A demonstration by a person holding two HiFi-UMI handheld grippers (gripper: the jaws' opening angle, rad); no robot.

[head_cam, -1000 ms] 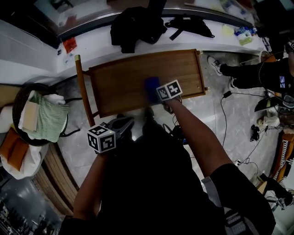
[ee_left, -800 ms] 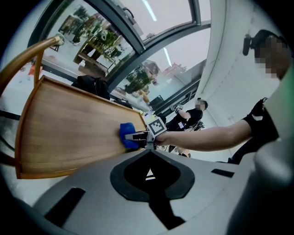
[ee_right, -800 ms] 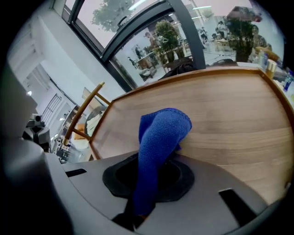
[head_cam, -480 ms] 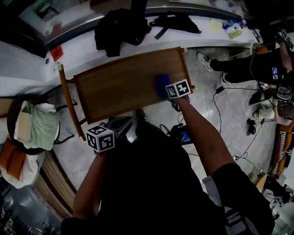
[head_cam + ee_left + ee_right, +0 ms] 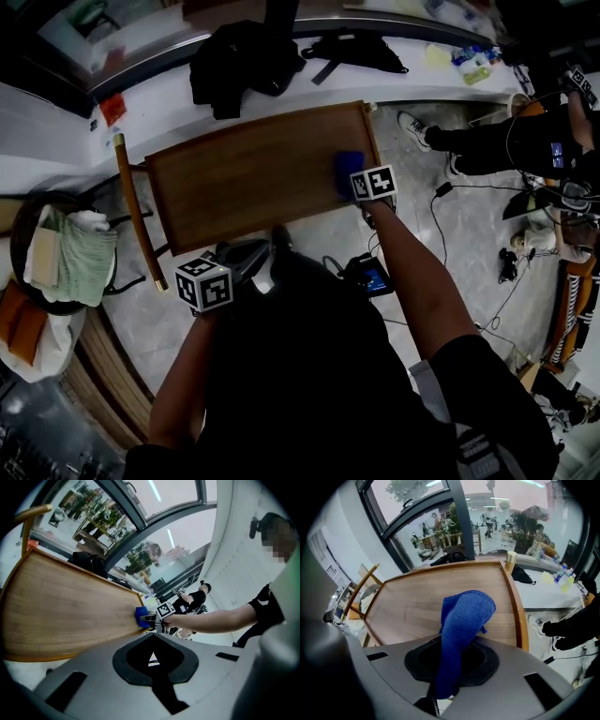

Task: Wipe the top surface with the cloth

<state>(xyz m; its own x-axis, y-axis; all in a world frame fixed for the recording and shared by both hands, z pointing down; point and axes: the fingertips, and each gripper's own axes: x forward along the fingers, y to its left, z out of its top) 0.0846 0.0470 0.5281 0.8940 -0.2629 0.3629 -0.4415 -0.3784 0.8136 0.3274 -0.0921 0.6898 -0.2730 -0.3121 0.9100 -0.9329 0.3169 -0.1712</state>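
White counter [image 5: 424,84] along the far side: black garment [image 5: 239,54] heaped toward its left end, black bag [image 5: 358,49] near mid-length, bottles [image 5: 476,64] toward its right end. Floor [image 5: 473,272]: round basket [image 5: 19,223] holding a green towel [image 5: 84,264], left; black cables [image 5: 448,220] and a seated person [image 5: 525,141], right.

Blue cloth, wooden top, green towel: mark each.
blue cloth [image 5: 464,616]: right gripper view, middle of the raised fold.
wooden top [image 5: 244,183]: head view, bare wood at mid-surface.
green towel [image 5: 82,261]: head view, its middle.
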